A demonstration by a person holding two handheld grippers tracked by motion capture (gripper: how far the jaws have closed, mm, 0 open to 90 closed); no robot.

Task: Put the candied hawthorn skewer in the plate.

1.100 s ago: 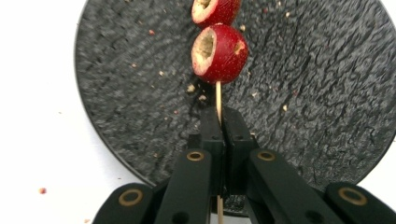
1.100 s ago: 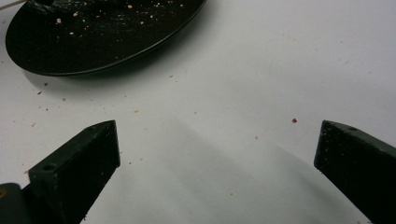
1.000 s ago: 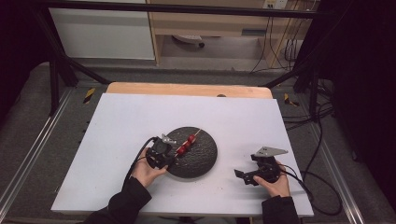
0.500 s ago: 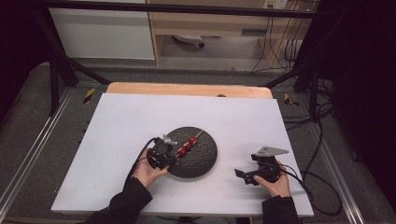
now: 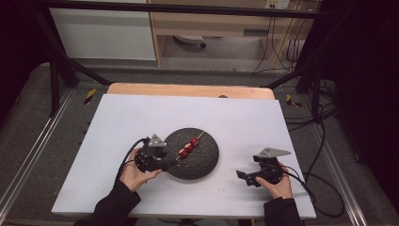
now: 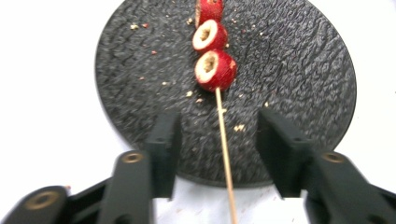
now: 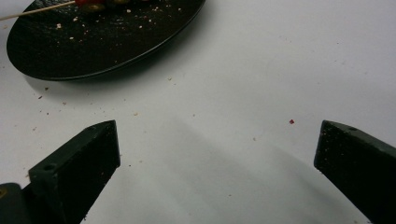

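Note:
A wooden skewer (image 5: 188,147) carrying three red hollowed fruit pieces (image 6: 215,70) lies on a round black textured plate (image 5: 207,160) in the middle of the white table. My left gripper (image 5: 168,162) sits at the plate's left rim. In the left gripper view it (image 6: 219,128) is open, and the bare stick (image 6: 225,149) runs between the jaws without touching either. My right gripper (image 5: 243,177) rests on the table right of the plate. It (image 7: 219,140) stands wide open over bare tabletop, with the plate (image 7: 93,42) and the skewer's stick end (image 7: 37,10) beyond it.
The white table top (image 5: 141,117) has room around the plate, with crumbs scattered on the plate and near it (image 7: 135,113). A wooden strip (image 5: 188,89) edges the far side. Cables (image 5: 320,155) trail off the right edge.
My left gripper has drawn back a little toward the plate's left rim, and the skewer has stayed on the plate. The right gripper has not moved.

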